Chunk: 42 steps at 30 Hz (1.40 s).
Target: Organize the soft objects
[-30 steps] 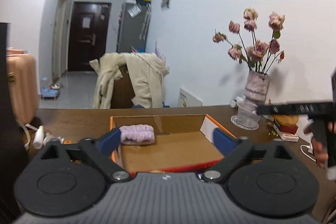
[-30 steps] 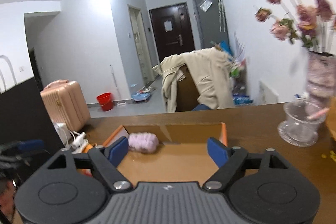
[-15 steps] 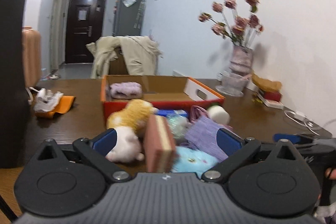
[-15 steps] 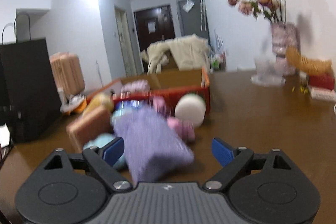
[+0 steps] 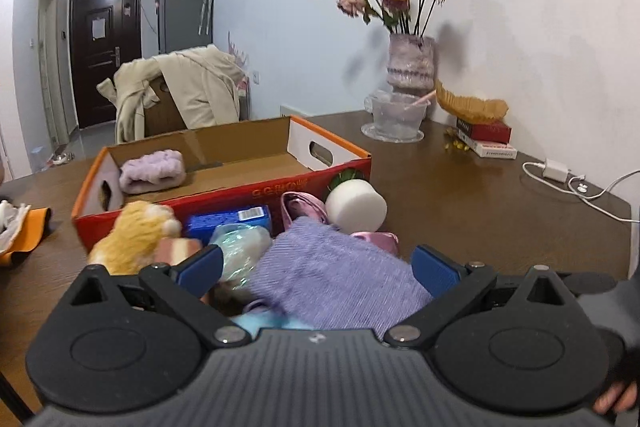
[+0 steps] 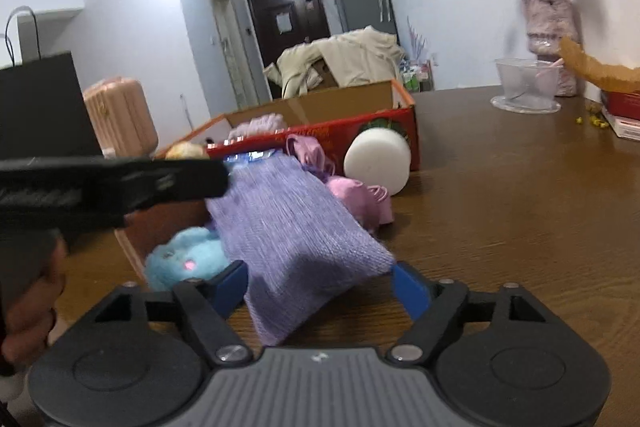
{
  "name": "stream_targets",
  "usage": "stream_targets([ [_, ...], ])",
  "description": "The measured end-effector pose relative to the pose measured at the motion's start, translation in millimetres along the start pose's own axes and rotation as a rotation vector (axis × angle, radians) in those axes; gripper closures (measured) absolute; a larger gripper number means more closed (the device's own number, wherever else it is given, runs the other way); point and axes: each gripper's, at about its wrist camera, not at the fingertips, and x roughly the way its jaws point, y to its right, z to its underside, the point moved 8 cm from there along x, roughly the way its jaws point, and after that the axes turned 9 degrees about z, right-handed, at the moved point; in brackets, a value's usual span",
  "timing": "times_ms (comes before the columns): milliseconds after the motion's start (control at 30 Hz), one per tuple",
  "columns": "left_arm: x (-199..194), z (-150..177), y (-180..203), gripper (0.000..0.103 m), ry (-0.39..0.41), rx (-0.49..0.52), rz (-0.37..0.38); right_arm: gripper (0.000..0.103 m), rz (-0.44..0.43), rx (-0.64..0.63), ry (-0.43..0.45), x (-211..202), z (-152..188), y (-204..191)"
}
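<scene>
A purple knit cloth point(image 5: 334, 283) is lying on top of a heap of soft things on the brown table point(image 5: 460, 187), just near of a red box point(image 5: 224, 193). Both claws are standing wide, neither one gripping anything. The left gripper point(image 5: 314, 267) is hanging over the heap, its blue pads point(image 5: 430, 269) sitting either side of the cloth without pressing it. The right gripper point(image 6: 318, 285) is coming at the cloth's near end, which is drooping between its pads point(image 6: 230, 285); whether they are touching the cloth is hard to tell.

Around the cloth the other soft things are crowding close. A yellow plush point(image 5: 132, 237) is lying at the left, touching the box front. A striped sponge point(image 5: 176, 251) is sitting just right of it, and a clear bag point(image 5: 240, 247) is sitting between the sponge and the cloth. A blue pack point(image 5: 228, 221) is leaning against the box. Pink cloth point(image 5: 304, 207) is bunching at the far side of the purple one. A white foam roll point(image 5: 356, 205) is lying at the right, touching the box corner. A light-blue plush point(image 6: 186, 261) is peeking out from under the cloth on the left.

Inside the box, a lilac headband point(image 5: 152, 171) is resting in the far left corner.

Farther right on the table, a vase point(image 5: 410, 65) of dried roses is standing by the wall, with a clear bowl point(image 5: 394, 117) just in front of it and a white charger point(image 5: 556, 171) near the right edge.
</scene>
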Motion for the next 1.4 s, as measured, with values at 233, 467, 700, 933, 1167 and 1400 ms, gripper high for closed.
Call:
stream_targets([
  [233, 41, 2, -10, 0.01, -0.092, -0.034, 0.014, 0.049, -0.016, 0.008, -0.048, 10, -1, 7],
  [467, 60, 7, -14, 0.041, -0.152, -0.087, 0.098, 0.059, -0.007, 0.063, -0.055, 8, -2, 38],
  [700, 70, 9, -2, 0.086, -0.215, -0.101, 0.17, 0.072, -0.052, 0.057, -0.074, 15, -3, 32],
  [933, 38, -8, 22, 0.095, -0.144, -0.07, 0.218, 0.097, -0.054, 0.082, -0.024, -3, -7, 30],
  [1167, -25, -29, 42, 0.095, 0.003, -0.05, 0.229, 0.097, -0.062, 0.093, 0.128, -68, -31, 23],
  [1400, -72, -32, 29, 0.095, 0.119, -0.103, 0.214, 0.097, -0.095, 0.008, 0.209, -91, -53, -11],
])
